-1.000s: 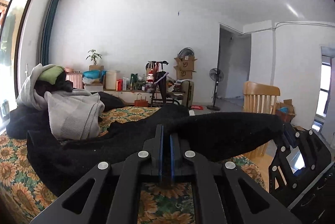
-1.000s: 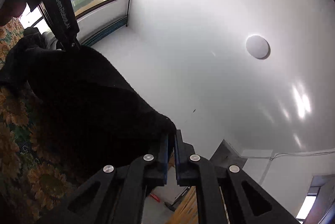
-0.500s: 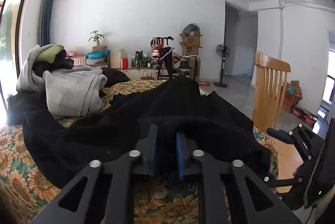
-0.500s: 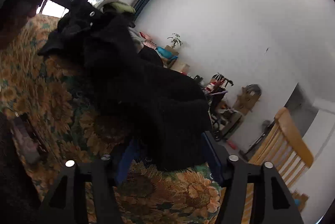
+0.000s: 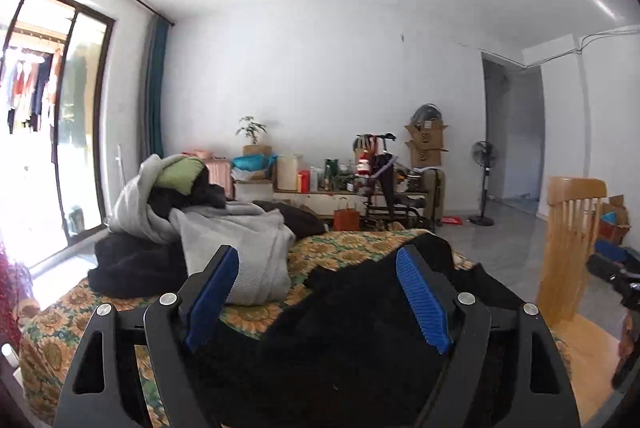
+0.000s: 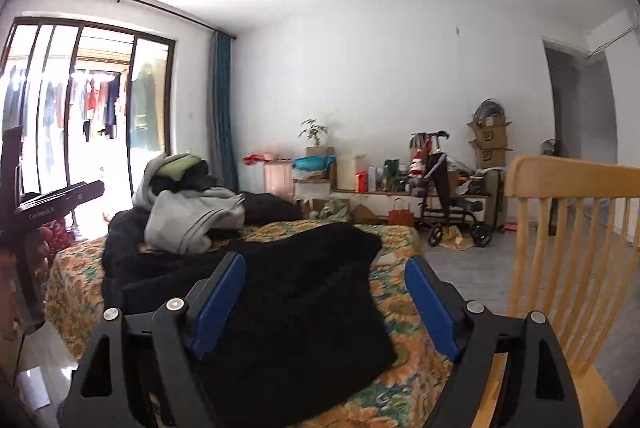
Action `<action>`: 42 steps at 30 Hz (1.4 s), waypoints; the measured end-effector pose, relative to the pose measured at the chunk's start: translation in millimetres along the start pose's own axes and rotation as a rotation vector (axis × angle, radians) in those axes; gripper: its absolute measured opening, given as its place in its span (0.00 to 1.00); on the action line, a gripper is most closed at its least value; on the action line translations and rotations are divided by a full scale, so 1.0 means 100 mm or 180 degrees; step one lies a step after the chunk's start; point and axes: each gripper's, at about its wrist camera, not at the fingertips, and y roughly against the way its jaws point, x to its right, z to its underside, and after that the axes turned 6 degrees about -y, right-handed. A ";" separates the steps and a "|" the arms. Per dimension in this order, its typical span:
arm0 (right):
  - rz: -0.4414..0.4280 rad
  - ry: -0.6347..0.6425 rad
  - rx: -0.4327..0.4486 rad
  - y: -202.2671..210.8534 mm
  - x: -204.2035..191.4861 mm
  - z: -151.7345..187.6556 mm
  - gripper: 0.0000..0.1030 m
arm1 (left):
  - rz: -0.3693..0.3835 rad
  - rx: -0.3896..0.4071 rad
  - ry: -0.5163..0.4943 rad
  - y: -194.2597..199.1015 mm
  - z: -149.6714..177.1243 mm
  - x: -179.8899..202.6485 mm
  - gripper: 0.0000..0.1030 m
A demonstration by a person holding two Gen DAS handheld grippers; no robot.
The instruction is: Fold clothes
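A black garment (image 5: 340,340) lies in a heap on the sunflower-patterned tablecloth (image 5: 340,248). My left gripper (image 5: 318,256) hovers just over its near edge. The jaws are opening, and the blue pads (image 5: 212,292) stand wide apart and clear of the cloth. In the right wrist view the same black garment (image 6: 304,308) lies folded over itself. My right gripper (image 6: 326,262) is above its near end, jaws opening, with nothing pinched between them. The left gripper's body (image 6: 60,195) shows at the left edge of that view.
A pile of grey, black and green clothes (image 5: 236,248) (image 6: 192,216) sits at the table's far left. A wooden chair (image 6: 572,248) (image 5: 572,228) stands close on the right. Shelves, boxes and a stroller line the back wall; a glass door is on the left.
Both grippers were shut on the black garment and have let it go, opening wide and drawing back. The garment dropped onto the table. The right wrist view swung from the ceiling to level.
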 end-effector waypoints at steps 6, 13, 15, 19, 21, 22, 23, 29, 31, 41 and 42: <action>0.0200 -0.0202 -0.0401 -0.73 0.05 0.09 0.83 | -0.0394 -0.0357 0.0076 -0.48 0.14 -0.30 0.79; -0.0030 -0.0270 -0.0875 -1.65 -0.06 0.43 0.83 | -0.0373 -0.1338 0.0501 -0.58 0.63 -1.04 0.78; -0.0125 -0.0171 -0.0901 -1.73 -0.13 0.47 0.83 | -0.0273 -0.1589 0.0708 -0.55 0.72 -1.28 0.78; -0.0269 0.0275 -0.0812 -1.73 -0.49 0.42 0.83 | -0.0245 -0.2011 0.0579 -0.70 0.84 -1.43 0.77; -0.0348 0.0362 -0.0859 -1.79 -0.66 0.38 0.83 | -0.0180 -0.2122 0.0757 -0.84 0.89 -1.49 0.75; -0.0382 0.0398 -0.0881 -1.82 -0.75 0.37 0.83 | -0.0114 -0.2166 0.0917 -0.91 0.92 -1.54 0.68; -0.0408 0.0436 -0.0887 -1.84 -0.83 0.35 0.83 | -0.0035 -0.2193 0.1082 -0.97 0.94 -1.58 0.63; -0.0235 0.0863 -0.1011 -2.09 -1.14 0.32 0.83 | 0.0568 -0.2164 0.1993 -1.20 0.90 -1.82 0.50; -0.0140 0.0993 -0.1073 -2.19 -1.19 0.34 0.83 | 0.0757 -0.2183 0.2111 -1.18 0.85 -1.86 0.50; -0.0292 0.1054 -0.0995 -2.33 -1.28 0.34 0.81 | 0.0208 -0.2387 0.2066 -1.25 0.96 -2.06 0.50; -0.0354 0.1085 -0.0947 -2.31 -1.32 0.30 0.81 | 0.0213 -0.2321 0.1876 -1.20 0.93 -2.01 0.50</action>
